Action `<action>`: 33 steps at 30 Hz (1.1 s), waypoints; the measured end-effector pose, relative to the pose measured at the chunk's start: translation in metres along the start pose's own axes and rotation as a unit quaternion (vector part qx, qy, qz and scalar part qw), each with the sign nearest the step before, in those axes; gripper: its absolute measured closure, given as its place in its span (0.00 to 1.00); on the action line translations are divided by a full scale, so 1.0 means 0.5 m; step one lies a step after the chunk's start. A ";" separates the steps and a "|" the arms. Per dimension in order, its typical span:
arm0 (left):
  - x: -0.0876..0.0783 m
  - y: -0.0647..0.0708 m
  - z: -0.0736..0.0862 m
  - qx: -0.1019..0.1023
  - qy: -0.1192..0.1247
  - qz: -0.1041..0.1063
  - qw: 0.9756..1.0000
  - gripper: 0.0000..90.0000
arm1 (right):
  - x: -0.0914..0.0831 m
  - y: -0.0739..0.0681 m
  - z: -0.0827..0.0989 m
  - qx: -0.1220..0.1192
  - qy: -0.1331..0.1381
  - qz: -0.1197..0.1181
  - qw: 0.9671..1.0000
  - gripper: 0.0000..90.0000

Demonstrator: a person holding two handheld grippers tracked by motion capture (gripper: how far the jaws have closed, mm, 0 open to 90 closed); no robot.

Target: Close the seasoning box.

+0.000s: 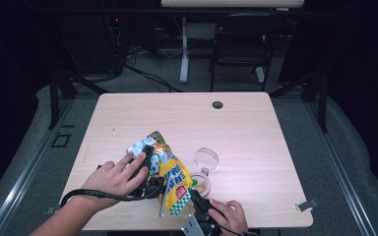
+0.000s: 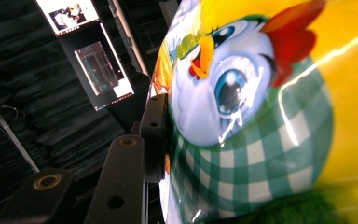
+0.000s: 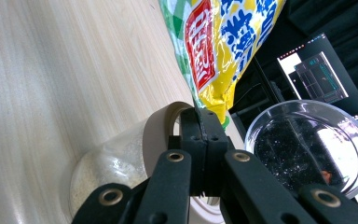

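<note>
The right claw [image 3: 200,122] is pinched together on the lower corner of the yellow snack bag [image 1: 170,172], directly above the open jar [image 1: 200,184]. The left claw [image 1: 147,169] clamps the bag's upper body. Beyond the jar lies its clear lid [image 1: 206,160] on the counter [image 1: 256,132]. If the bag tilts wrong, I reckon powder misses the jar's mouth.

Glossy foil snack bag [image 1: 165,169], matt pale wood-grain table [image 1: 236,128]

Both forearms are showing bare, no sleeves. The left gripper [image 1: 150,164] is looking matte black, a black cable looping from it. The right gripper [image 3: 199,116] is showing black jaw arms with brass-ringed pivot holes and a perforated grey plate.
</note>
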State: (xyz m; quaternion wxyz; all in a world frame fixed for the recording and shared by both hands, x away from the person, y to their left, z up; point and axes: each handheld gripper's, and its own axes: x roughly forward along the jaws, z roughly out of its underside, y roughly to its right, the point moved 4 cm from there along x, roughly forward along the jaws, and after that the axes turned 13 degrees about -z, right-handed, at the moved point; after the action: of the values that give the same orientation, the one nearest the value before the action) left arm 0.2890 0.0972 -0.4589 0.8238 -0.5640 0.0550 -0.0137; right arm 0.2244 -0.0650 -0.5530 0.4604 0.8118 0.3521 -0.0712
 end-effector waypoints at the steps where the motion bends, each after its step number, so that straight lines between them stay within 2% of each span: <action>1: -0.001 -0.003 0.000 0.007 0.002 -0.004 1.000 0.72 | 0.000 0.000 0.000 0.000 0.000 0.000 1.000 1.00; 4: -0.001 -0.001 0.001 0.003 0.001 -0.001 1.000 0.73 | -0.003 0.002 0.000 -0.007 -0.011 0.002 1.000 1.00; 6: -0.002 0.000 0.001 0.001 0.001 -0.001 1.000 0.73 | -0.002 0.002 0.001 -0.003 -0.011 0.001 1.000 1.00; 7: -0.002 0.000 0.002 0.001 0.000 0.000 1.000 0.73 | 0.001 0.001 0.001 0.001 0.001 0.000 1.000 1.00; 13: -0.002 -0.004 0.000 0.008 0.004 -0.005 1.000 0.73 | 0.004 0.001 0.002 0.004 0.003 0.000 1.000 1.00; 16: -0.003 -0.002 0.000 0.002 0.002 -0.001 1.000 0.73 | 0.003 0.002 0.002 0.003 -0.002 0.001 1.000 1.00; 21: -0.005 -0.003 0.000 0.006 -0.001 0.004 1.000 0.73 | 0.003 0.003 0.003 0.002 -0.005 0.001 1.000 1.00; 23: -0.005 -0.004 0.000 0.007 0.000 -0.002 1.000 0.73 | 0.005 0.002 0.004 0.006 0.002 0.000 1.000 1.00; 30: -0.006 -0.005 -0.001 0.010 0.001 0.000 1.000 0.73 | 0.005 0.002 0.004 0.007 0.003 0.001 1.000 1.00; 33: -0.006 -0.007 -0.002 0.015 0.006 -0.010 1.000 0.73 | 0.006 0.002 0.005 0.008 0.002 0.000 1.000 1.00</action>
State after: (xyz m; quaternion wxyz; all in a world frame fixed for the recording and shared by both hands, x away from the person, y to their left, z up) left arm 0.2858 0.0953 -0.4557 0.8318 -0.5519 0.0537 -0.0260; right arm 0.2278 -0.0658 -0.5550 0.4528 0.8158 0.3525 -0.0723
